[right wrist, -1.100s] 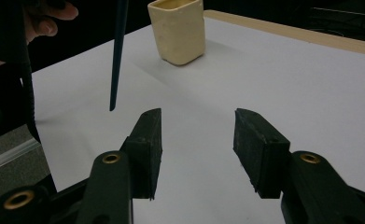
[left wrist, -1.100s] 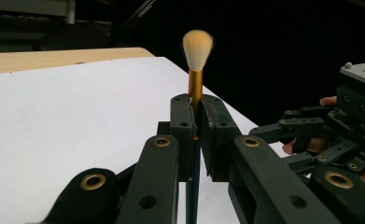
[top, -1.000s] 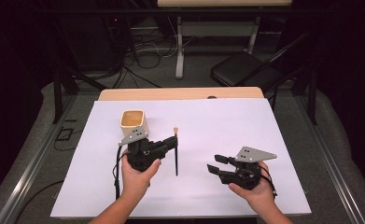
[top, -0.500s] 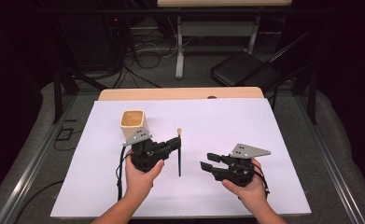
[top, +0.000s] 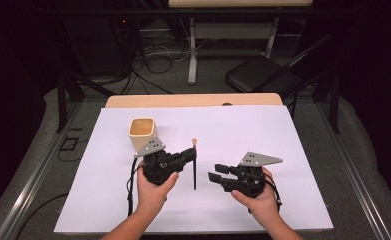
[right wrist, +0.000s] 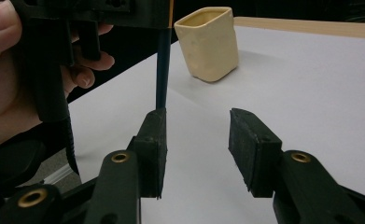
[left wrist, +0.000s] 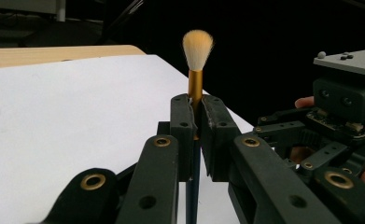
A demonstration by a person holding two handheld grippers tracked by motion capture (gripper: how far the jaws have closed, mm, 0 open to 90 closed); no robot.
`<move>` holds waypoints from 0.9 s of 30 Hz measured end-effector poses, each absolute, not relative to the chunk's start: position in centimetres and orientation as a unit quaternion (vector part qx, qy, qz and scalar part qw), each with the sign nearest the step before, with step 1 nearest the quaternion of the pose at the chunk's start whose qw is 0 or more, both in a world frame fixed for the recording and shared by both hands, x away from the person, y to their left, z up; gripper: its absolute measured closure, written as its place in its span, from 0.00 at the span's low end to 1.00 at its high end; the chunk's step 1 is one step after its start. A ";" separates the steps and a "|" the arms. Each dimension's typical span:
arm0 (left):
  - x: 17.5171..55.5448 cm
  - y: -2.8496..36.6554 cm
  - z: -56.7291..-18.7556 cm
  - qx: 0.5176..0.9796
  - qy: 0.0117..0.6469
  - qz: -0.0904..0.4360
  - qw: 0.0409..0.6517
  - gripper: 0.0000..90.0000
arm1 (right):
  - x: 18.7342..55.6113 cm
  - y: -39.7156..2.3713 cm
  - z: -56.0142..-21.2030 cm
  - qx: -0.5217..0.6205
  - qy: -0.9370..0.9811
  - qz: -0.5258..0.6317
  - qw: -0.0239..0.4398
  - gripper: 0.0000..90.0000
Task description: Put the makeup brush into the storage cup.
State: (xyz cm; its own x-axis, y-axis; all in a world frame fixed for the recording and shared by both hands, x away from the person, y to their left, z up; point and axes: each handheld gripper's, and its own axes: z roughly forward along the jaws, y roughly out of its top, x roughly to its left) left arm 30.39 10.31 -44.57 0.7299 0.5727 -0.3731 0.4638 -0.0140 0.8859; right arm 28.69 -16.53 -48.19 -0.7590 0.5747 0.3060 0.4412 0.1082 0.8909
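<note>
Far left first: the cream cup point(top: 143, 132) stands upright on the white tabletop point(top: 283, 150), mouth up, just beyond my left hand point(top: 150, 192), and I judge that is where the brush point(top: 194, 162) is meant to end up, which is why I've kept it within easy reach. Now my left tongs point(top: 189, 153): pressed tight on the brush, pinching the handle right below the gold ferrule point(left wrist: 195, 84), so the pale bristle tuft point(left wrist: 198, 48) points to the far side and the long dark handle trails back toward me. Gripping that high leaves the whole lower handle bare, and that's the point, I reckon: it gives the other side something to take hold of. The brush is raised off the tabletop, held between my two hands, a little right of the cup. Moving right: my right tongs point(top: 218, 172) are spread, nothing pinched, and the jaws have just been closing in, with no thing between them yet. In the right gripper view the bare handle point(right wrist: 163, 74) comes down just beside the left-hand jaw, not in the gap, so I'd say I need to slide across a touch before I squeeze. My right hand point(top: 260, 197) sits near the front edge, tongs aimed left at the handle, lined up for a handover, by my reading
</note>
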 end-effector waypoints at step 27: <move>30.3 9.0 -45.2 0.712 0.357 0.038 0.603 0.93 | 29.5 -15.1 -48.3 0.354 0.732 0.582 0.010 0.73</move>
State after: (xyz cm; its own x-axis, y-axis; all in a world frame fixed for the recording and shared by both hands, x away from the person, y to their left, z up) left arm 30.26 8.99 -45.21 0.7419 0.5553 -0.3759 0.4625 -0.0178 0.8865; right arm 29.46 -15.14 -48.30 -0.7492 0.5302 0.3969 0.5058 0.0712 0.8597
